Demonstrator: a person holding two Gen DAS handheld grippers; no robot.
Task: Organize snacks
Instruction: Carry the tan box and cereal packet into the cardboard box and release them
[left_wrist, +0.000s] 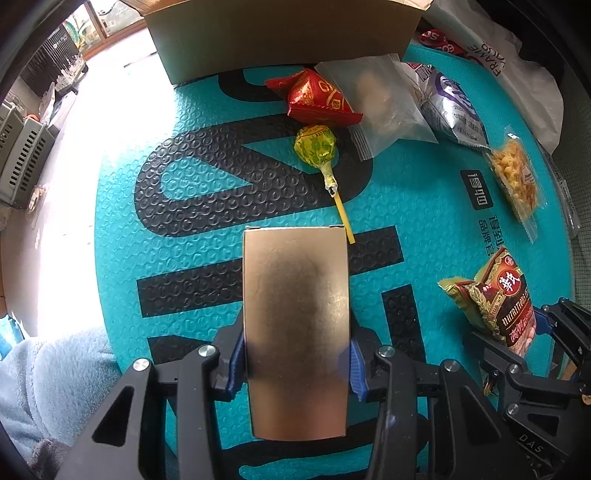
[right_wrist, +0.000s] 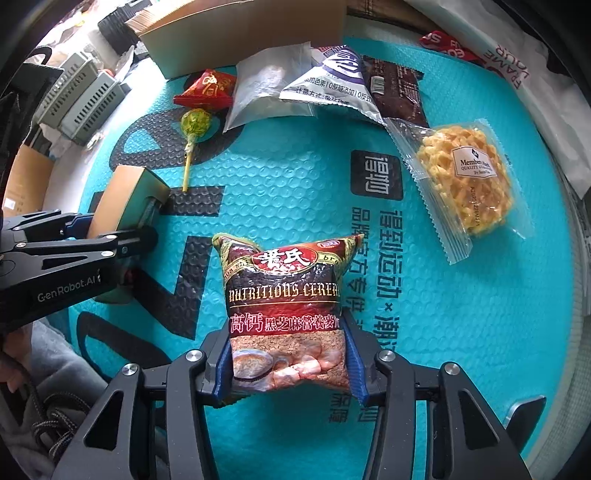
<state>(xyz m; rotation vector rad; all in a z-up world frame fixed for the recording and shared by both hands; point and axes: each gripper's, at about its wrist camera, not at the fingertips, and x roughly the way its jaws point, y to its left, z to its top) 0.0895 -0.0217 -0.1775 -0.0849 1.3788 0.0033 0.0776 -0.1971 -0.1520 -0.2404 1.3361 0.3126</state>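
Observation:
My left gripper (left_wrist: 295, 363) is shut on a gold box (left_wrist: 295, 325), held over the teal mat (left_wrist: 207, 110); the box also shows in the right wrist view (right_wrist: 125, 199). My right gripper (right_wrist: 290, 363) is shut on a red cereal packet (right_wrist: 284, 295), which also shows in the left wrist view (left_wrist: 498, 299). Loose on the mat lie a yellow-green lollipop (left_wrist: 317, 147), a red packet (left_wrist: 314, 98), a clear pouch (left_wrist: 380, 103), a silver-purple bag (left_wrist: 452, 107), a dark brown bar (right_wrist: 397, 92) and a yellow crispy snack (right_wrist: 467, 177).
An open cardboard box (left_wrist: 280, 33) stands at the mat's far edge. A white plastic bag (left_wrist: 517, 66) lies at the far right. Grey crates (right_wrist: 81, 96) stand off the mat to the left. A grey sleeve (left_wrist: 48, 384) is at the near left.

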